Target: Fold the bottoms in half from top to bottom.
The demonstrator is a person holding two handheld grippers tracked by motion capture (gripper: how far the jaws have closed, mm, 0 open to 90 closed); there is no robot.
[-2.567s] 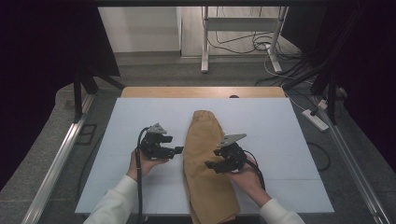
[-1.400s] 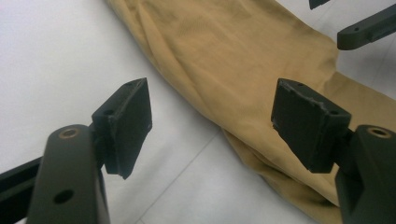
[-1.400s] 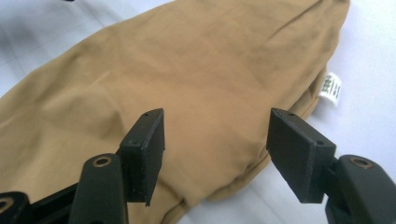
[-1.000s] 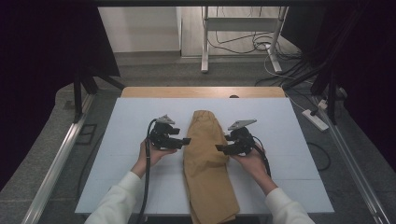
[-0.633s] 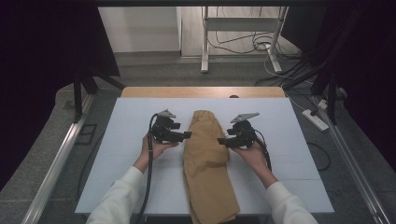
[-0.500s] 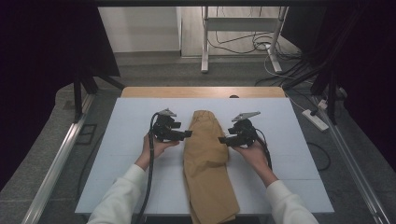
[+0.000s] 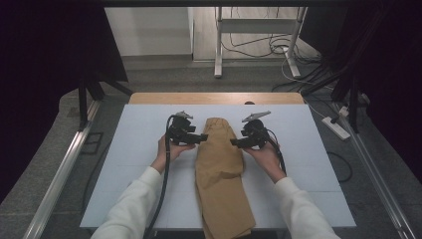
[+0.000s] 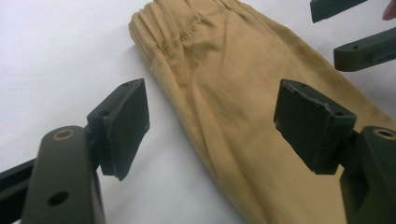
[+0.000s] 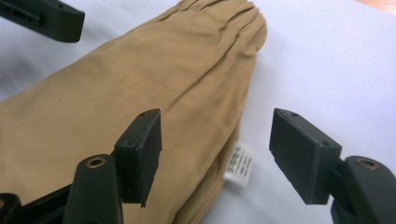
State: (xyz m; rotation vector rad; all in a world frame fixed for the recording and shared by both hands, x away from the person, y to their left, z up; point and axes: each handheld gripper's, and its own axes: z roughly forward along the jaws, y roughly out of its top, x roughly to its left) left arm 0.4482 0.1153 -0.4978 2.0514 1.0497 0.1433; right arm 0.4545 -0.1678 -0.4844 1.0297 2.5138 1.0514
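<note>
Bare white table (image 7: 318, 164) free on both flanks, folded tan trousers (image 7: 219, 169) filling the centre strip

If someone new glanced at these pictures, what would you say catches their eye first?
Most striking is the folded tan trousers lying lengthwise down the middle of the white table, elastic waistband at the far end. The left claw and the right claw flank that far end, one on each side, both open and holding nothing. In the right gripper view, a small white label pokes out from the cloth's edge.
</note>
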